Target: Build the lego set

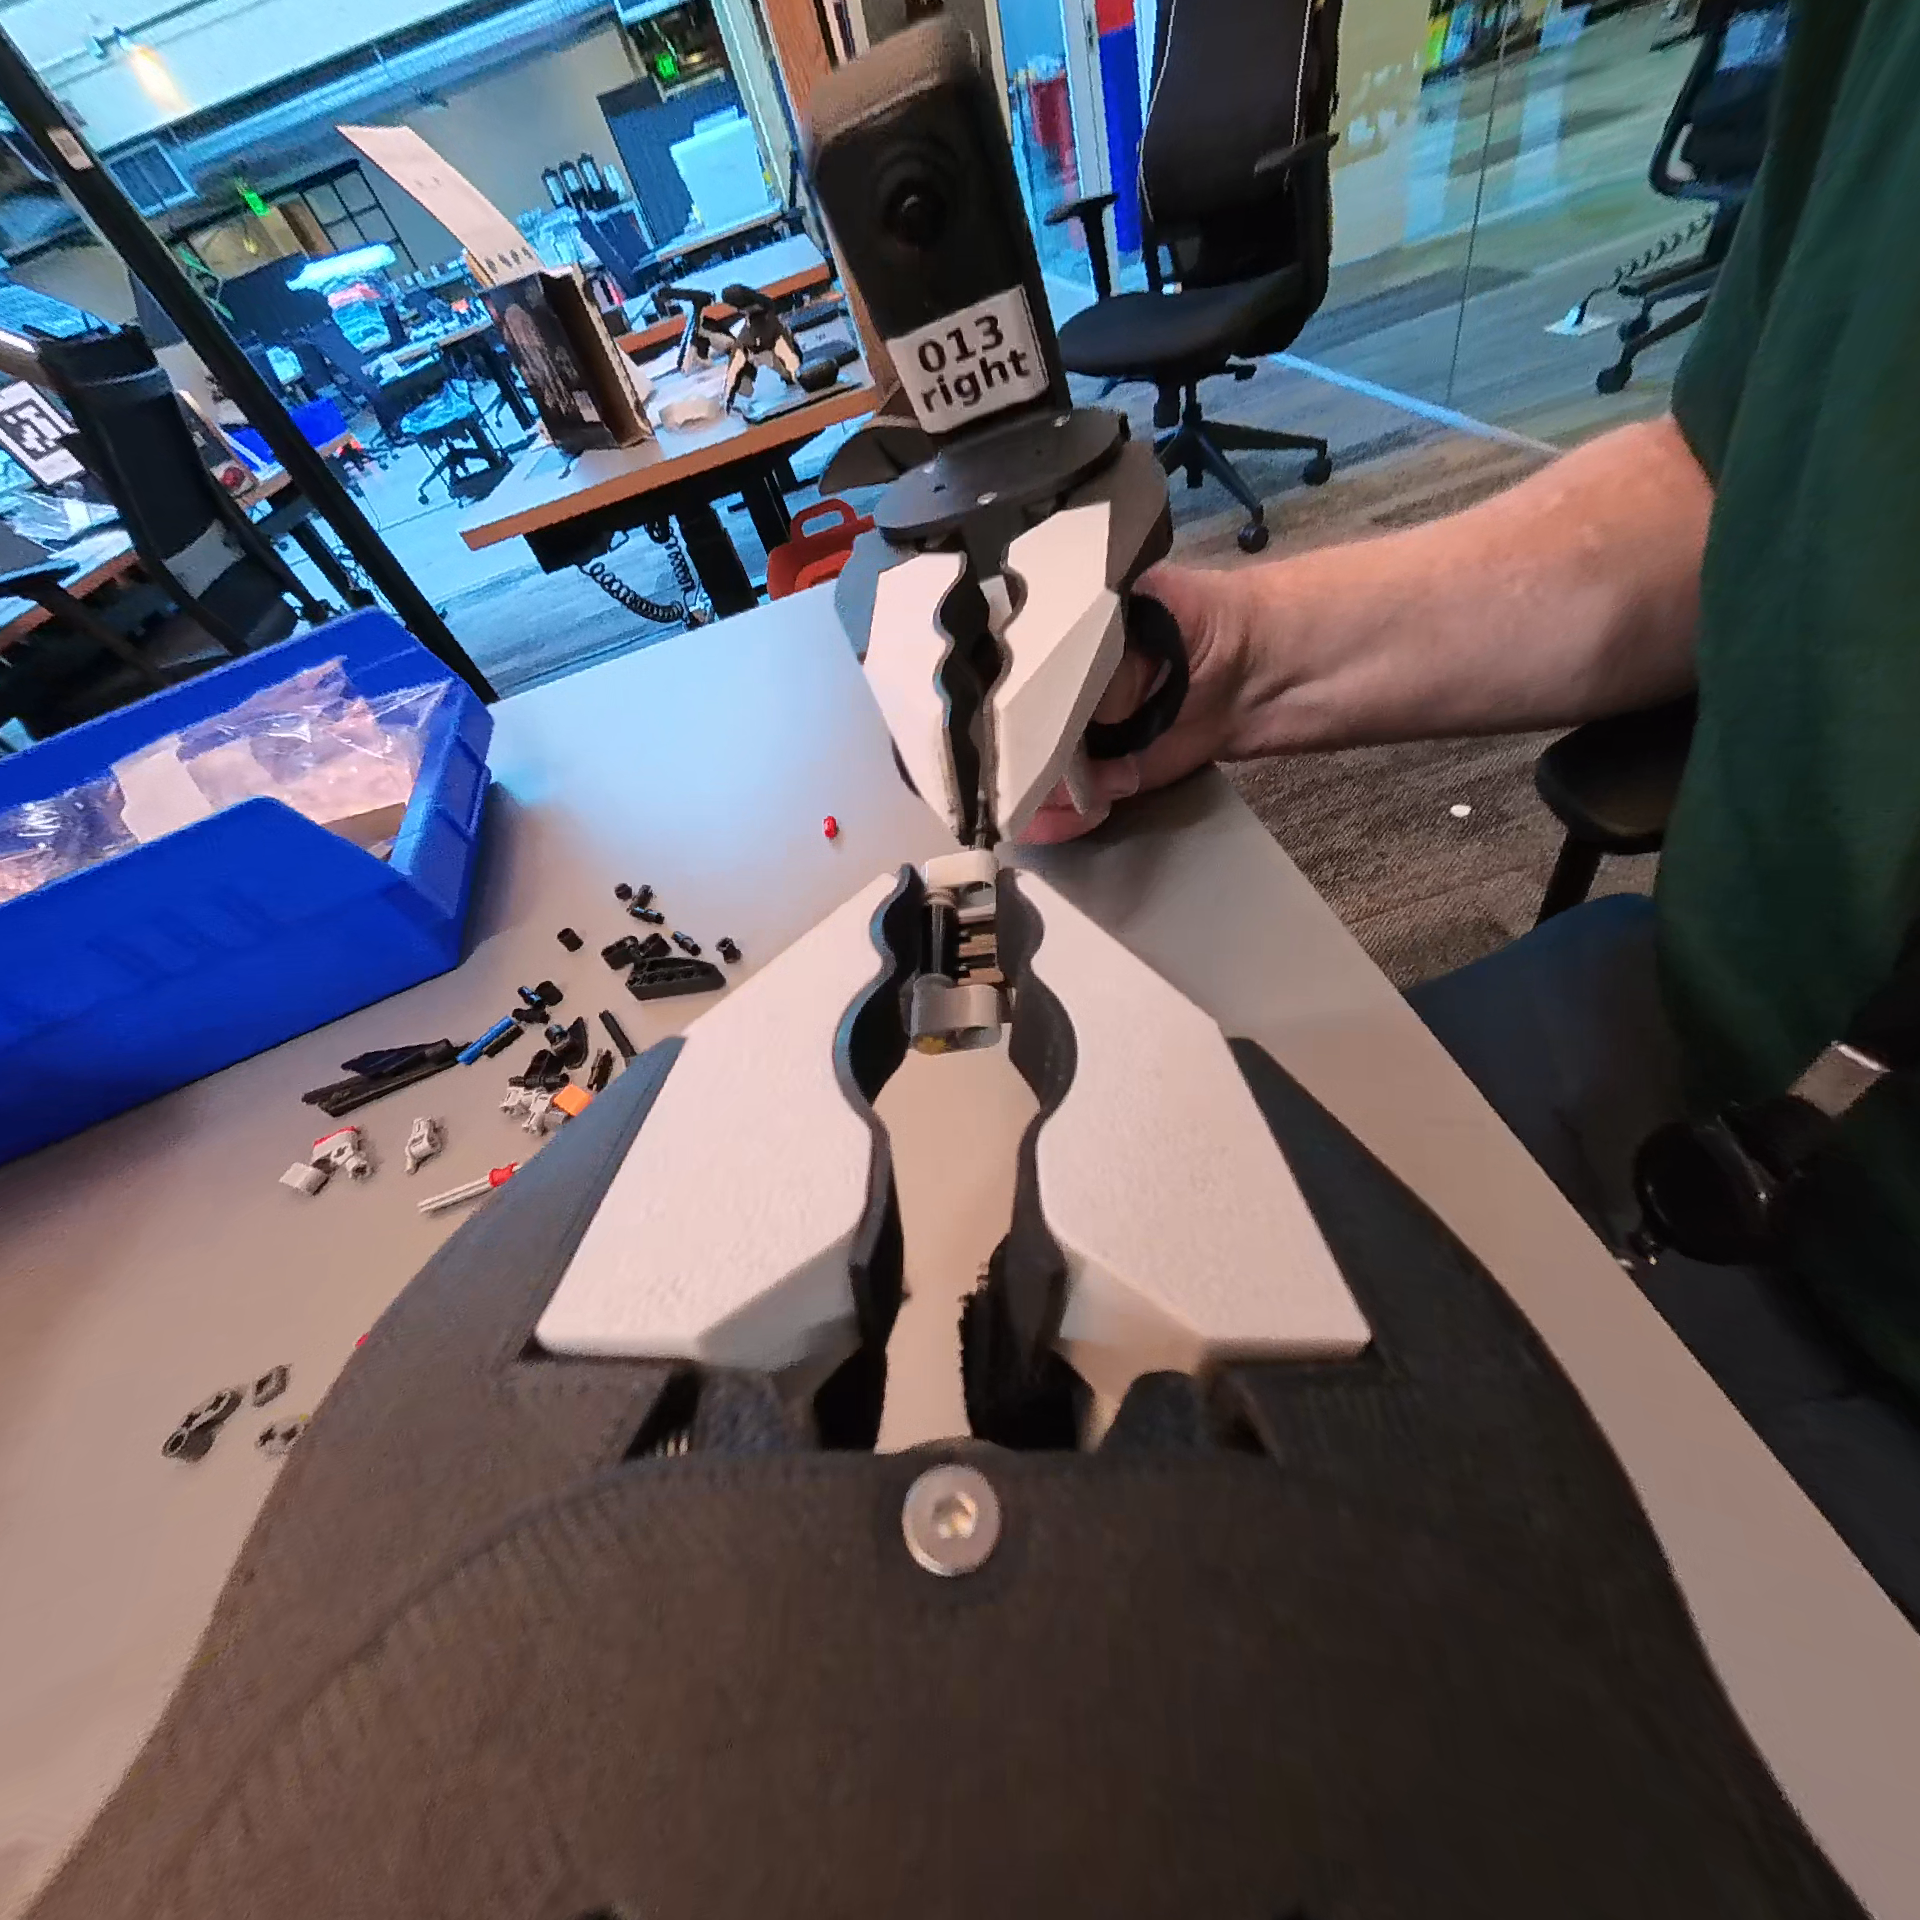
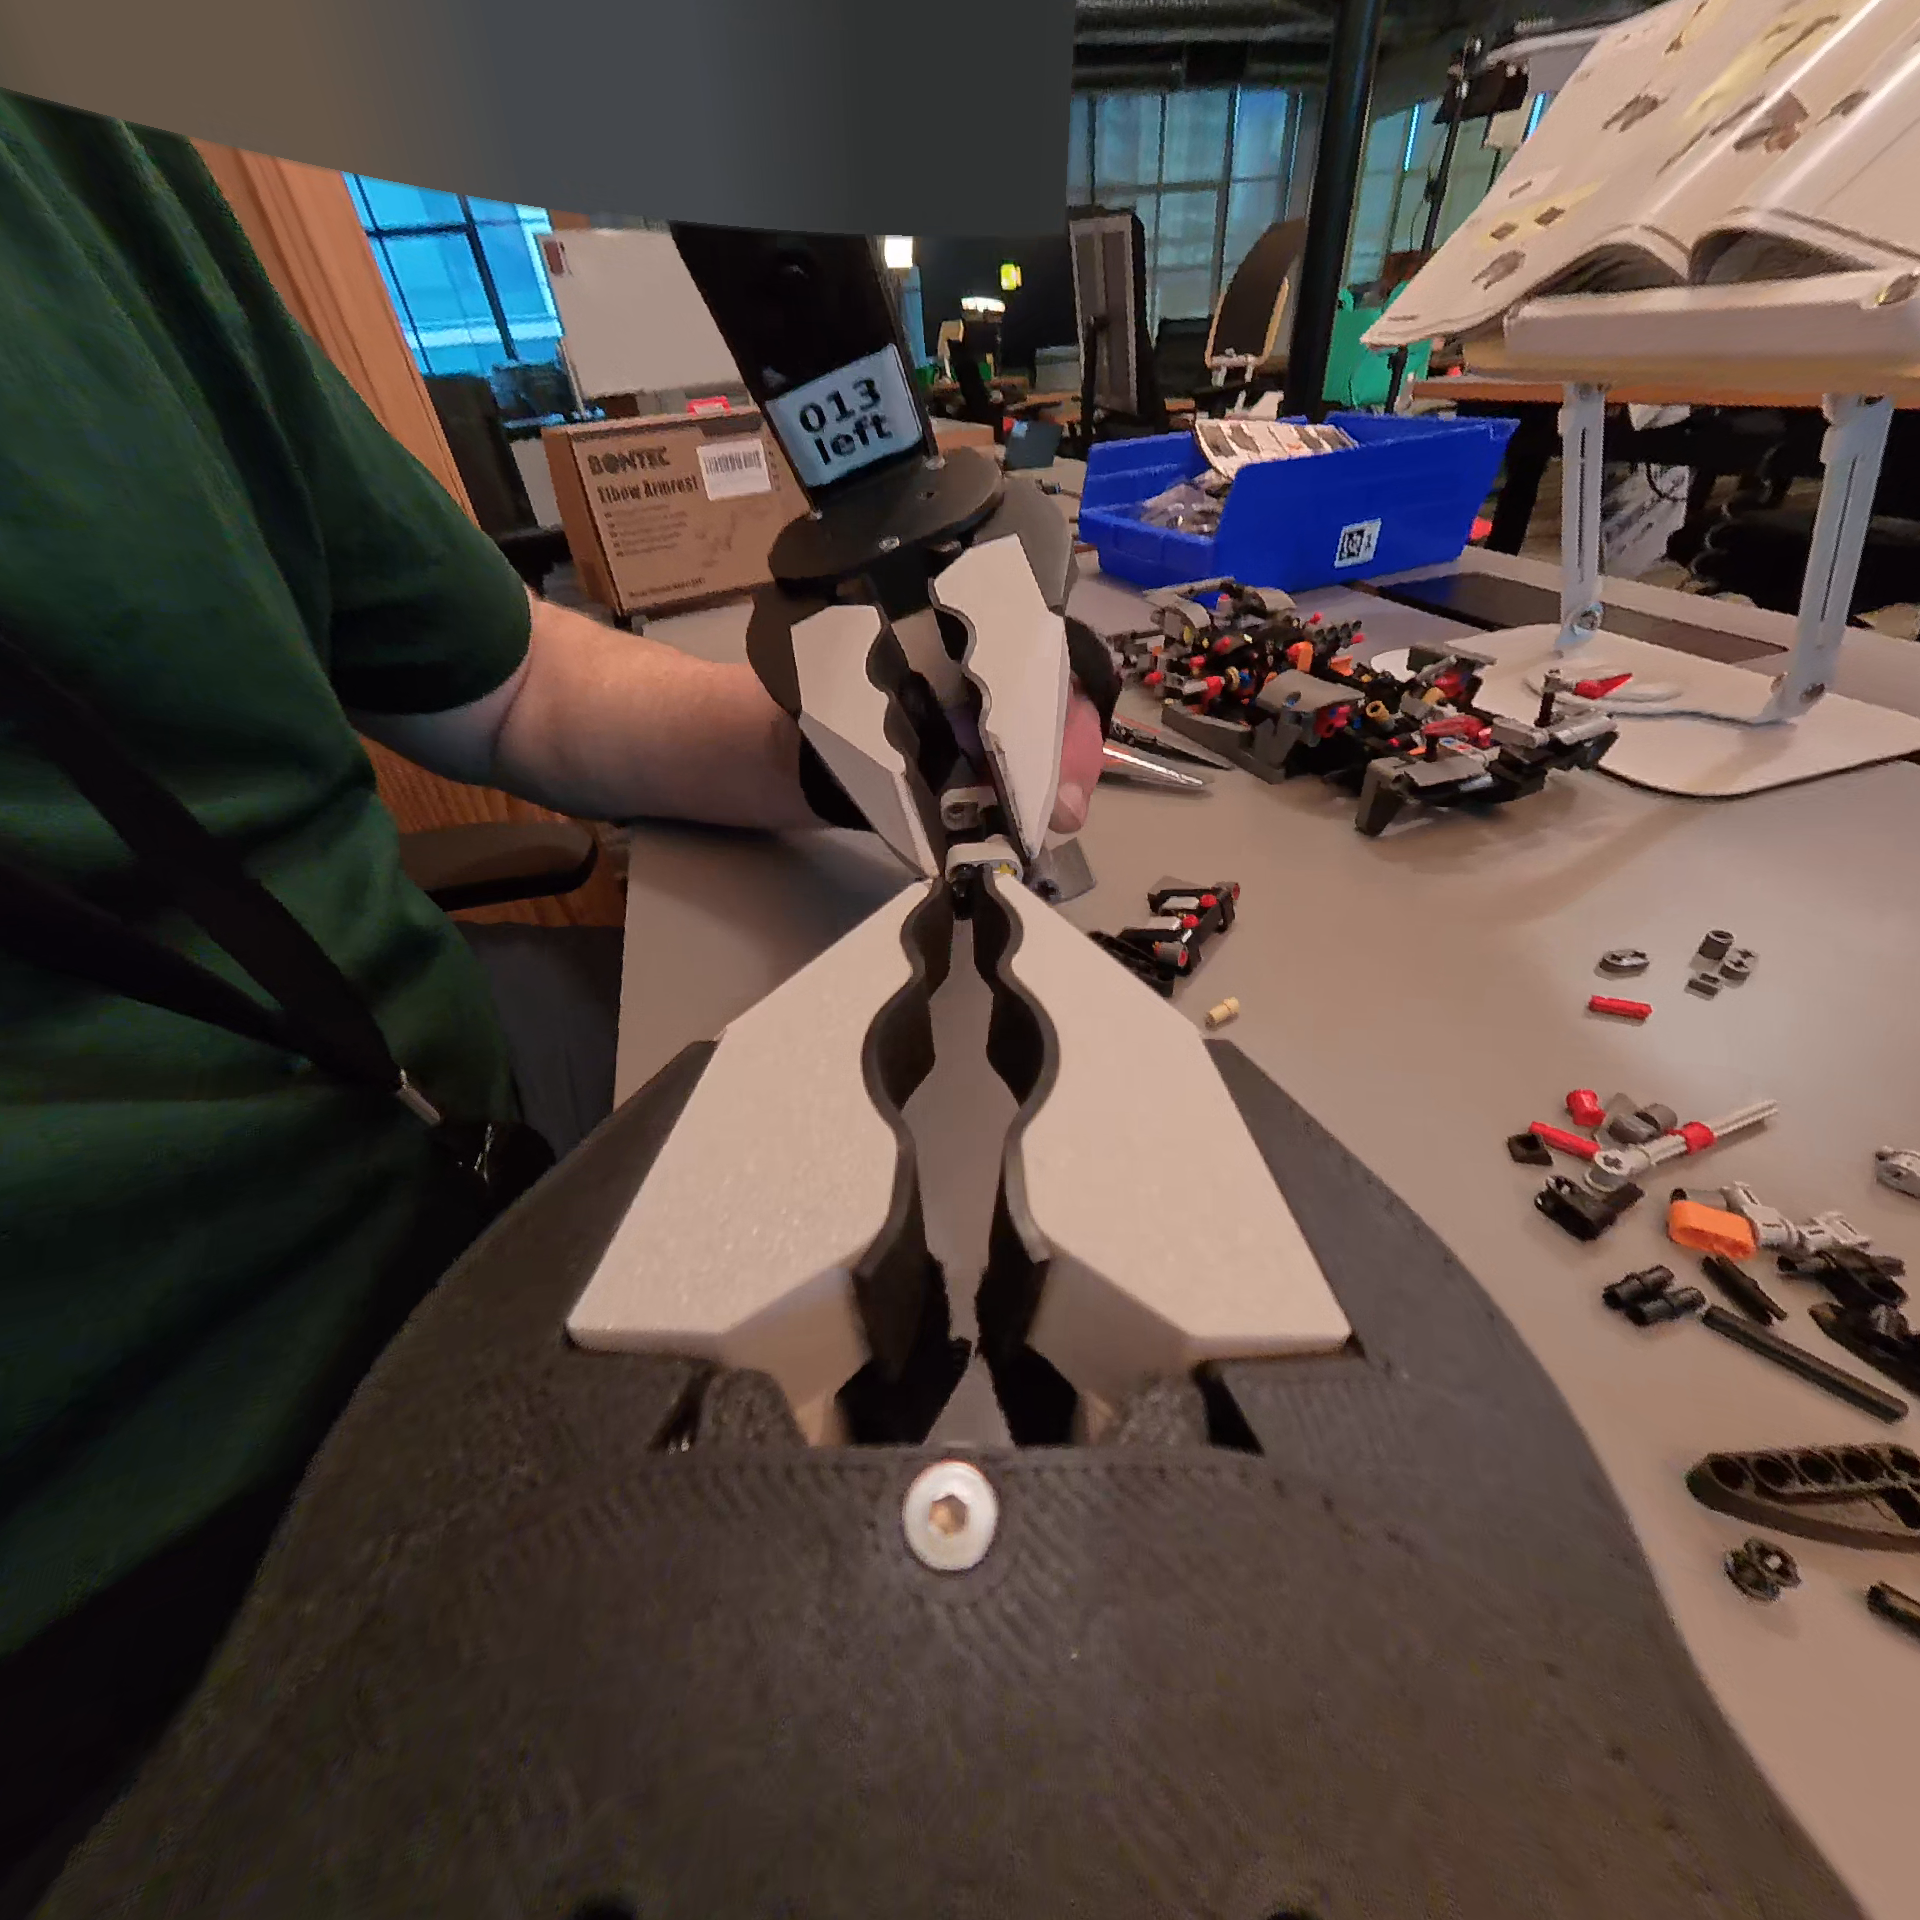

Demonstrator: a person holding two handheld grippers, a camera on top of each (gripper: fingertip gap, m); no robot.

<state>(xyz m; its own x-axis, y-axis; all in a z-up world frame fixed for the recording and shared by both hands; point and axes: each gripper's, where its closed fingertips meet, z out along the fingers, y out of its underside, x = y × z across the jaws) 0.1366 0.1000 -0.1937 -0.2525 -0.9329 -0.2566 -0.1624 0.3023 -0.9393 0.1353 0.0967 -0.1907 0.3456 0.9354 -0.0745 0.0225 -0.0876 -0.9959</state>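
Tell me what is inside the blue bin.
The blue bin holds crumpled clear plastic bags; the right wrist view also shows a printed sheet there. Anything beneath is covered.

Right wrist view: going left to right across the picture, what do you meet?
Green sleeve → cardboard box → left tongs shut on a small grey lego subassembly → partly built lego model → loose lego parts on the grey table, with the open instruction booklet above on its stand.

A grey worktop [image 2: 1351, 987] carries scattered small lego pieces [image 2: 1714, 1226], a part-built lego model [image 2: 1351, 707], a blue bin [image 1: 229, 883] and a white book stand [image 2: 1704, 665].
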